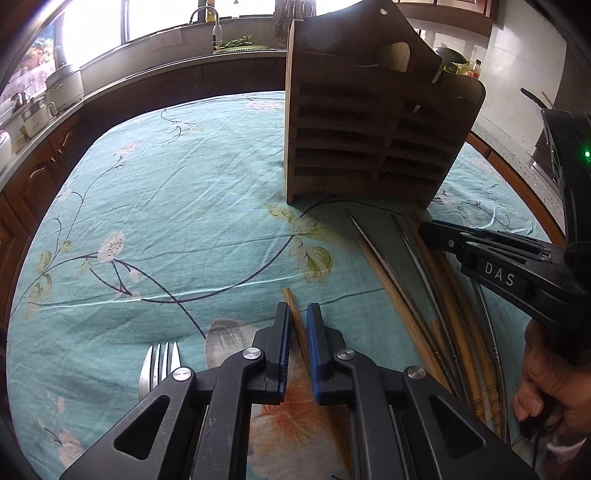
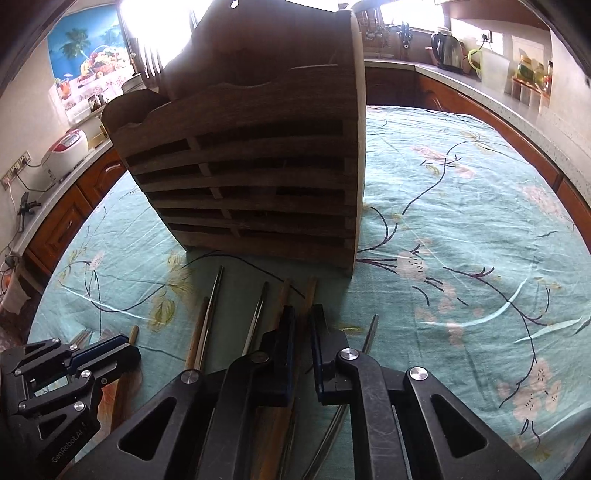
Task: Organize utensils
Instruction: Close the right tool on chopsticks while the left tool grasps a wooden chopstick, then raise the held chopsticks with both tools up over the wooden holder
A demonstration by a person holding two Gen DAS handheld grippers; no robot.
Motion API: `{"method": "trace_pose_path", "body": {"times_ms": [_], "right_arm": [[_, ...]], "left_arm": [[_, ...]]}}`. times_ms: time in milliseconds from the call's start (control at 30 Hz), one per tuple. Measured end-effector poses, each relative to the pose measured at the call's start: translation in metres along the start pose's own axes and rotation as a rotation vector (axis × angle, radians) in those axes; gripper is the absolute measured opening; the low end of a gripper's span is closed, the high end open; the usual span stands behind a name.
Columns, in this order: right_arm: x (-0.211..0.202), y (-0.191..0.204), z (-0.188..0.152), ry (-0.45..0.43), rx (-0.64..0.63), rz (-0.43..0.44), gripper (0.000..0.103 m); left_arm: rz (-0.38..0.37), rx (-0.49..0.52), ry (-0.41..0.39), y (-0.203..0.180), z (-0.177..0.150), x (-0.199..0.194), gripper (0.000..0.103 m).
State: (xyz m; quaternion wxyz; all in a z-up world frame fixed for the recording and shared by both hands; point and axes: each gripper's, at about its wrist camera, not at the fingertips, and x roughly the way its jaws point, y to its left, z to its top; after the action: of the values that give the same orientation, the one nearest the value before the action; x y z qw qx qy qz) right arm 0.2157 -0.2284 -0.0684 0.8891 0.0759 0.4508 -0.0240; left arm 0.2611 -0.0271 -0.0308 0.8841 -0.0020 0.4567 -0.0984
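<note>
A slatted wooden utensil holder (image 1: 369, 129) (image 2: 258, 166) stands upright on the teal floral tablecloth (image 1: 177, 192). In front of it lies a pile of wooden chopsticks and metal utensils (image 1: 417, 280) (image 2: 207, 325). My left gripper (image 1: 298, 314) is shut on a single wooden chopstick (image 1: 289, 299) lying apart, left of the pile. A steel fork (image 1: 159, 363) rests on the cloth to its left. My right gripper (image 2: 303, 314) is down in the pile, shut on a wooden chopstick (image 2: 313, 288). Each gripper shows in the other's view, the right gripper (image 1: 430, 232) and the left gripper (image 2: 125, 347).
A fork (image 2: 149, 62) and a ladle (image 1: 448, 55) stick out of the holder's top. Kitchen counters with a sink (image 1: 207, 14), a kettle (image 2: 447, 51) and a rice cooker (image 2: 70, 147) ring the table. A hand (image 1: 546, 384) holds the right gripper.
</note>
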Motion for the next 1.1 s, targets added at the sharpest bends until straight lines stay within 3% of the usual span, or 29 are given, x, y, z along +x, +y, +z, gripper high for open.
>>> {"method": "trace_pose_path", "body": {"times_ms": [333, 767, 1100], "right_arm": [[-0.069, -0.013, -0.004, -0.122, 0.091, 0.14, 0.006], [-0.163, 0.001, 0.003, -0.3, 0.07, 0.189, 0.005], [-0.207, 0.006, 0.009, -0.418, 0.055, 0.184, 0.005]], "left_arm": [[-0.102, -0.081, -0.076, 0.021, -0.002, -0.045, 0.003], [-0.203, -0.082, -0.308, 0.03, -0.017, -0.162, 0.003], [-0.237, -0.093, -0.396, 0.044, -0.033, -0.198, 0.003]]}}
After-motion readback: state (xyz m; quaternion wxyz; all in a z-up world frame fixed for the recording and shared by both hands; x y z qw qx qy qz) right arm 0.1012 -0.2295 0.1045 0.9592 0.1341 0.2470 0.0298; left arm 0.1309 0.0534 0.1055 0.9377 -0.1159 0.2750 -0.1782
